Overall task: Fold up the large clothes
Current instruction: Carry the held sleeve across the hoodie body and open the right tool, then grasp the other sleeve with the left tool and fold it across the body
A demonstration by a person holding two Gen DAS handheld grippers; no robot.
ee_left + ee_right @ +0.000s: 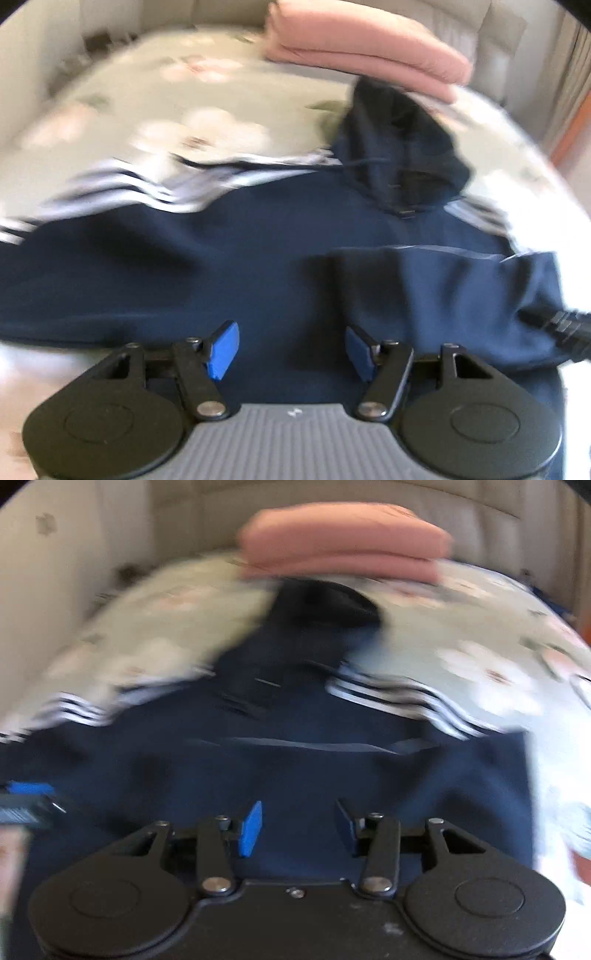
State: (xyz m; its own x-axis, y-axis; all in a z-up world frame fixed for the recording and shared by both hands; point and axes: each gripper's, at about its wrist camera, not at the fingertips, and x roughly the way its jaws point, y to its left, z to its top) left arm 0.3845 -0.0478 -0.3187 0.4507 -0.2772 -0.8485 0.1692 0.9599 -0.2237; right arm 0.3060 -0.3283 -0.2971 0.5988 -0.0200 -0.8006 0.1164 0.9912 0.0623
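A navy hoodie with white sleeve stripes lies spread on a floral bed cover, hood at the far end. It also shows in the right wrist view. A part of it is folded over at the right. My left gripper is open and empty, just above the hoodie's near hem. My right gripper is open and empty over the hoodie's lower body. The other gripper shows at the edge of each view, the right and the left. Both views are blurred.
A folded pink garment pile sits at the far end of the bed, just beyond the hood, also in the right wrist view. A beige padded headboard stands behind it.
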